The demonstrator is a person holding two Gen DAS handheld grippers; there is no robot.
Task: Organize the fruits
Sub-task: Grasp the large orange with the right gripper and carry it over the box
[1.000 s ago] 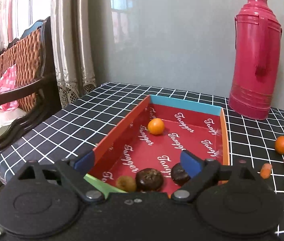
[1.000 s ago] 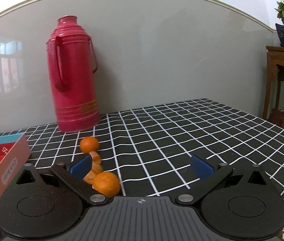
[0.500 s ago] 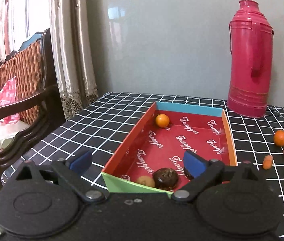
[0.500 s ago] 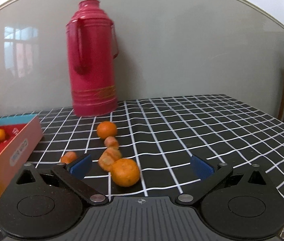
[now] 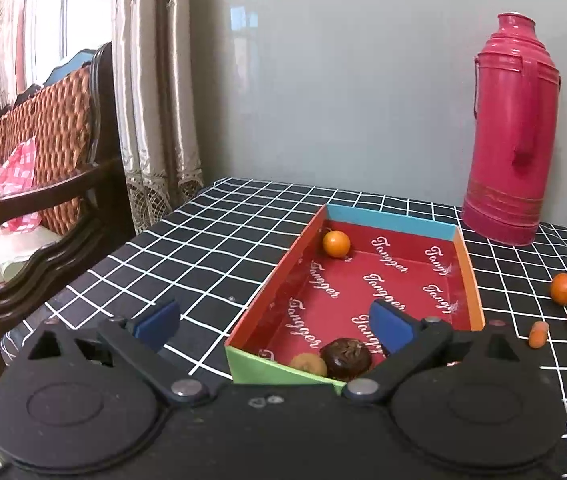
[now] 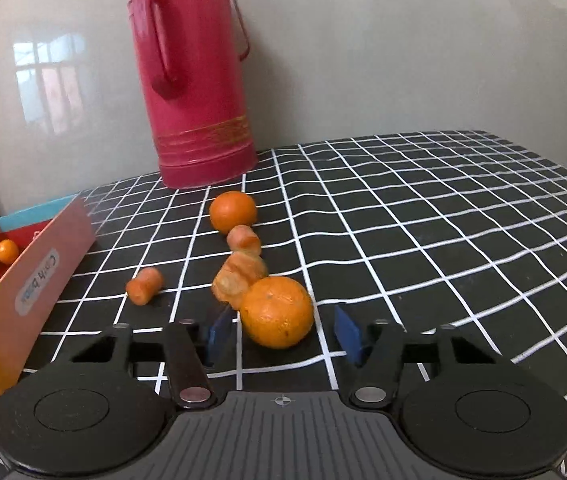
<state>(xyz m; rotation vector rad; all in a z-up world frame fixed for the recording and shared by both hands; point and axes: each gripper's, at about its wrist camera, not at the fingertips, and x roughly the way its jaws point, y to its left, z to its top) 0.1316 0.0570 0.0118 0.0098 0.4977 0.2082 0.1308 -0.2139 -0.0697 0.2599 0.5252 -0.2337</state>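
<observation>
A red cardboard box [image 5: 468, 268] lies on the checked tablecloth. It holds a small orange [image 5: 335, 243], a dark round fruit [image 5: 345, 358] and a tan fruit [image 5: 309, 364]. My left gripper [image 5: 275, 322] is open and empty above the box's near end. In the right wrist view a large orange [image 6: 277, 312] sits between the fingers of my right gripper [image 6: 281, 332], which is open around it with gaps on both sides. Behind it lie another orange [image 6: 232, 211] and three orange carrot-like pieces [image 6: 144, 285]. The box [image 6: 39, 276] is at the left.
A tall red thermos [image 6: 193, 76] stands at the back of the table by the grey wall; it also shows in the left wrist view [image 5: 511, 136]. A wooden wicker chair [image 5: 43, 184] and curtains are off the table's left edge. The table's right side [image 6: 443, 220] is bare cloth.
My left gripper has pulled back from the box. My right gripper has swung left and forward to the large orange, and its fingers have narrowed around it.
</observation>
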